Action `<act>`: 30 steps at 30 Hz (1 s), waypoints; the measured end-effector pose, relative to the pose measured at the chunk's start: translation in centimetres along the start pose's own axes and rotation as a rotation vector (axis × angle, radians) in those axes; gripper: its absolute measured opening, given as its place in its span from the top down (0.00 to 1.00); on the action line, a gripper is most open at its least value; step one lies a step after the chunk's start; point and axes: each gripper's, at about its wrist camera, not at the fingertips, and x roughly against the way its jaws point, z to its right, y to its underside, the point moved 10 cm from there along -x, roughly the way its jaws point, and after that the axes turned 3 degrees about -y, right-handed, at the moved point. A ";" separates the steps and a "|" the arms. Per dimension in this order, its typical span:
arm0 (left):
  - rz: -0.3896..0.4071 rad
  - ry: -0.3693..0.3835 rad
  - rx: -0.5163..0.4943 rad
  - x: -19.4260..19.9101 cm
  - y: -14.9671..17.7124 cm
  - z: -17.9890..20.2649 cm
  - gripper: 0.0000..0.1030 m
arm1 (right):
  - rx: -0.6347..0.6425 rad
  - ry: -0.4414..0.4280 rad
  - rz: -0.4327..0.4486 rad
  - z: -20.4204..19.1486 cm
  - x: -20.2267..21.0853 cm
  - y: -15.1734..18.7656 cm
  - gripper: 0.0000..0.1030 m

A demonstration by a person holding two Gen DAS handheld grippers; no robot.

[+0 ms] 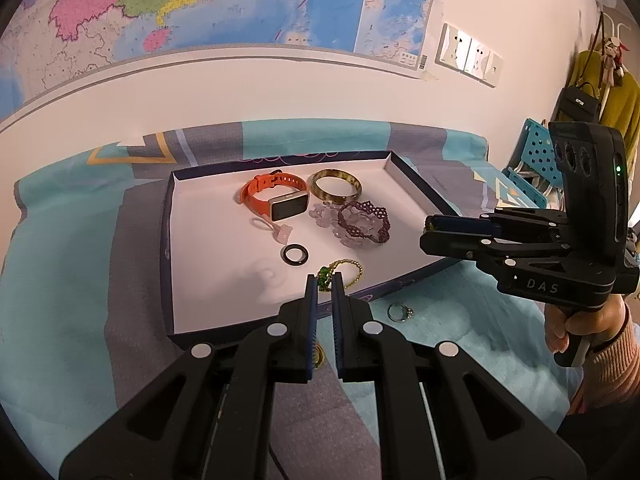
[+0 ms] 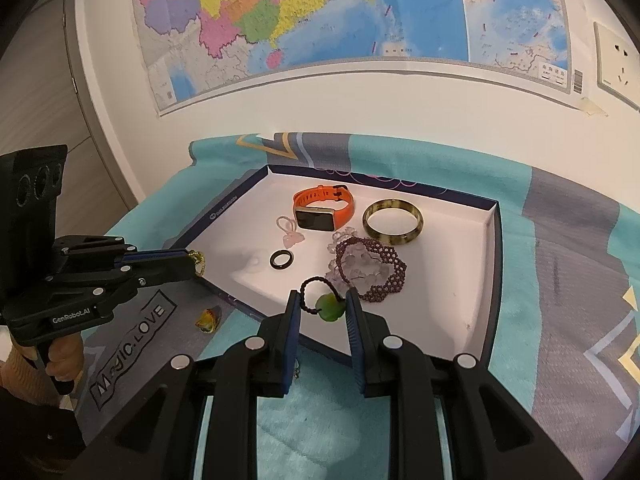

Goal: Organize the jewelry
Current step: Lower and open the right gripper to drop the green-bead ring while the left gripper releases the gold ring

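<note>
Left gripper (image 1: 325, 280) pinches the gold chain (image 1: 348, 274) just over the tray's near rim (image 1: 208, 330) — right gripper (image 2: 323, 300) open around the green pendant (image 2: 330, 307).

We see a tray (image 2: 490, 216) with a white floor and navy walls lying on a teal-and-grey cloth (image 2: 560, 240) with gold chevrons. Inside are an orange watch (image 2: 324, 208), a mottled olive-amber bangle (image 2: 393, 222), a purple beaded bracelet (image 2: 376, 270), a glossy black ring (image 2: 281, 260) and a green pendant (image 2: 329, 306) on a dark cord. A silver ring (image 1: 398, 313) lies on the cloth by the tray's near edge.
</note>
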 end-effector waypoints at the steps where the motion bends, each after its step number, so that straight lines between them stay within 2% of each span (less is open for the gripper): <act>1: 0.000 0.000 0.001 -0.1 0.0 -0.1 0.93 | -0.001 -0.001 -0.002 0.0 -0.1 0.0 0.80; 30: -0.032 -0.010 0.026 -2.3 -0.7 -0.8 0.93 | -0.021 0.014 -0.037 1.1 -2.1 -0.2 0.80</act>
